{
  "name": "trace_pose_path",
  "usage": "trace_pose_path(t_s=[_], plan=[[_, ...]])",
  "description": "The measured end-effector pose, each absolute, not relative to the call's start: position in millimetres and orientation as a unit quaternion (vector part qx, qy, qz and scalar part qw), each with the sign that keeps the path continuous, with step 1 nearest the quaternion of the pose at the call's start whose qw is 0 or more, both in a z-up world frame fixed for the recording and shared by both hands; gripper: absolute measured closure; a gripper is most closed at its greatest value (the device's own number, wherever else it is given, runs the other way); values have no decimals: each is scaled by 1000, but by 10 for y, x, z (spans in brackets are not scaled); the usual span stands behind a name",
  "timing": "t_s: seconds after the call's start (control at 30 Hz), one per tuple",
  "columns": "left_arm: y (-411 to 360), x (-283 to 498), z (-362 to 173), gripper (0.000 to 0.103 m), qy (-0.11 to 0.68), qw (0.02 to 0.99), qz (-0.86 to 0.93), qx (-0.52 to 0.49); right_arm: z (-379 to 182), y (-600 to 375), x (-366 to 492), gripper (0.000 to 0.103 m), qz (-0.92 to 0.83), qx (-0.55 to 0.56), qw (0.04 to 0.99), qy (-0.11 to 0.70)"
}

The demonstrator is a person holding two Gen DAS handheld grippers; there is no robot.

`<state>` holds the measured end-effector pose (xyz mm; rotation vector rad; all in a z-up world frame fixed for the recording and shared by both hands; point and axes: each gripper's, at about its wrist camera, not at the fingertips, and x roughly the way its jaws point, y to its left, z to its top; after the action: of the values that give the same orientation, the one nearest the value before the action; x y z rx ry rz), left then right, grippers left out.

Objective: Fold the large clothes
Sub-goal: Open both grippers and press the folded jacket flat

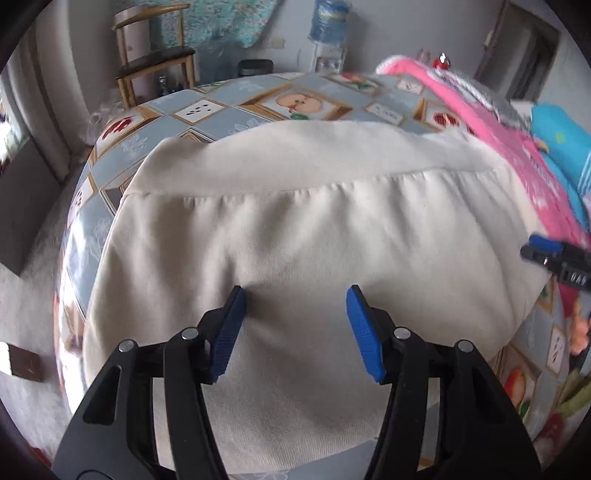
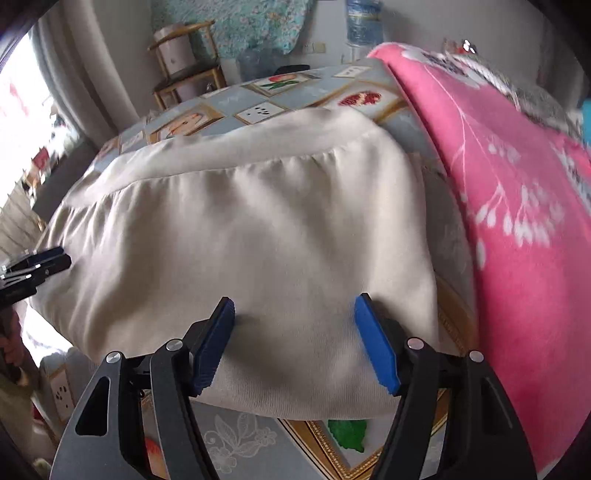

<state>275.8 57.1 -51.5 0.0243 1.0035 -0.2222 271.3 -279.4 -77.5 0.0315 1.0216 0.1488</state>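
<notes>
We hold the left gripper with its jaws standing well apart, roughly half of their spread, and nothing is pinched between the blue pads. The tips point down at the cream garment and sit over its near part; whether they brush the cloth we cannot tell, but the fabric lies smooth and flat between them, not gathered or lifted.

Our right gripper is likewise parted, a little wider than the left, with its blue pads clear of any fold. It hangs over the near right corner of the same garment, and the cloth's near edge runs just below the tips. Nothing is gripped here either.

The garment lies spread on the table, folded into a broad rectangle, with a gathered seam running across it and a plain band along its far edge. In the left view the other gripper's tip shows at the right edge of the cloth; in the right view the left one shows at the far left edge.

The table wears a cloth printed with framed fruit pictures. Beside the garment on the right lies a pink blanket with white branch patterns, touching or nearly touching its right edge. Beyond that is a blue bundle. Behind the table stand a wooden chair and a water bottle.
</notes>
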Motion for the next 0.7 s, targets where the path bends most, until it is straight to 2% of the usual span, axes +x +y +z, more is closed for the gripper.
trace_pose_path(t_s=[0.1, 0.13, 0.2, 0.23, 0.27, 0.37, 0.4, 0.43, 0.5, 0.63, 0.7], plan=[[499, 2798, -324, 46, 452, 883, -121, 32, -453, -2685, 2806, 37, 102, 13, 886, 451], [469, 2851, -258, 41, 443, 887, -120, 39, -333, -2600, 2914, 37, 117, 12, 891, 437], [394, 3073, -136, 39, 434, 894, -102, 51, -223, -2392, 3134, 32, 130, 2, 898, 421], [371, 3229, -109, 37, 438, 892, -101, 42, -229, -2271, 3302, 24, 144, 2, 897, 419], [363, 3317, -110, 33, 441, 891, -102, 32, -283, -2193, 3424, 23, 150, 6, 893, 424], [360, 3735, -380, 32, 480, 875, -54, 36, -648, -1886, 3796, 23, 163, 7, 863, 479], [407, 3864, -566, 30, 515, 856, -31, 32, -793, -1794, 3900, 21, 155, -5, 851, 502], [480, 3878, -588, 30, 519, 854, -33, 4, -868, -1724, 3906, 20, 147, -20, 846, 511], [556, 3836, -491, 31, 522, 852, -39, -13, -797, -1646, 3814, 20, 143, -50, 851, 503], [679, 3376, -126, 31, 487, 870, -70, -37, -436, -2000, 3408, 20, 128, -20, 871, 474], [771, 3046, -59, 26, 479, 873, -77, -42, -375, -2228, 3154, 20, 103, -9, 882, 460]])
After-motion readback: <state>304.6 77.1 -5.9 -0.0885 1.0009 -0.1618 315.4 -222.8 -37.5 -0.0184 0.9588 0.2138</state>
